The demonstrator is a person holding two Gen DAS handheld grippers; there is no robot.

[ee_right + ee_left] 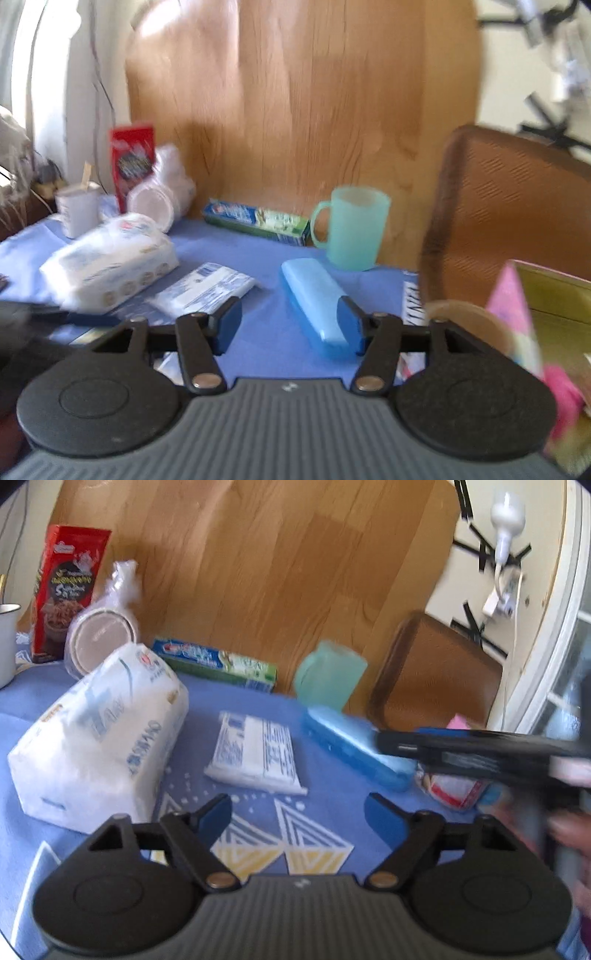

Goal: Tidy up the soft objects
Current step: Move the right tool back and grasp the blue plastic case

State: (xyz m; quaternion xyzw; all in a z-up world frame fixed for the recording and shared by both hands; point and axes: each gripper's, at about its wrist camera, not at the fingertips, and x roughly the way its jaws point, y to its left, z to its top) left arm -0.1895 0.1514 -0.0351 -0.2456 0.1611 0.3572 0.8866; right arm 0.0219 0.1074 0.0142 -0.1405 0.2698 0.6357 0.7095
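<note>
Left tongs (298, 814): fingers spread wide, nothing between them, held above the blue tablecloth (325, 808). Ahead and to their left stands the large tissue pack (99, 734), close to the left finger. Straight ahead, a little farther out, lies the small flat tissue packet (255, 753).

Ahead and to the right of the left tongs lies the blue case (354, 746), with the toothpaste box (218, 662) and the green mug (328, 675) beyond it at the table's far edge.

Right tongs (290, 325): fingers also wide apart and empty. The blue case sits just ahead, its near end touching or almost touching the right finger; the blur prevents a firm reading. The small packet lies ahead and left of these tongs, the large pack farther left. At their right is a pink item (513, 310) in a yellow box (554, 306).

Hazards, as judged:
- Both tongs crowd the same zone; the right tongs cross the left camera's right side. A simultaneous reach for the small packet may cause a collision.
- Closing the right tongs now would seize the hard case, not a soft item.
- The large pack is bulky and yielding; a shallow pinch may slip or only snag the wrapper.
- A sweep toward the far edge may tip the mug.
</note>
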